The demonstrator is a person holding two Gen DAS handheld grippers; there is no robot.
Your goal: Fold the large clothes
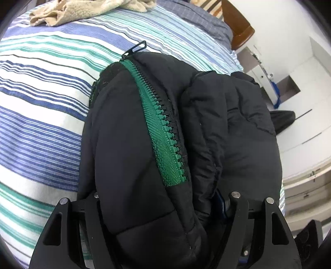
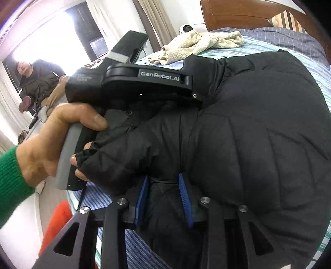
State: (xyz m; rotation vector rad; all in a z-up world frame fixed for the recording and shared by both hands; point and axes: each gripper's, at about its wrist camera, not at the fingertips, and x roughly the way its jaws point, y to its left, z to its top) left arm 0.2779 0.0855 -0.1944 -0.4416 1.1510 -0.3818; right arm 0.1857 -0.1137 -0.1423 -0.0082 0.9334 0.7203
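A black puffer jacket point(image 1: 227, 128) with a green zipper point(image 1: 163, 132) lies bunched on the striped bed; it also fills the right wrist view point(image 2: 258, 144). My left gripper point(image 1: 165, 207) has the jacket's thick folds filling the space between its jaws, which stand wide; its fingertips are hidden by the fabric. My right gripper point(image 2: 163, 194) has its blue pads point(image 2: 183, 192) pressed on a fold of the jacket between them. The left gripper's body point(image 2: 144, 82) and the hand holding it lie across the jacket in the right wrist view.
A cream fleece garment point(image 1: 82, 10) lies at the far end of the striped bed point(image 1: 41, 93); it also shows in the right wrist view point(image 2: 202, 43). A wooden headboard point(image 2: 248, 14) stands behind. A person point(image 2: 39, 80) sits at the left by the window.
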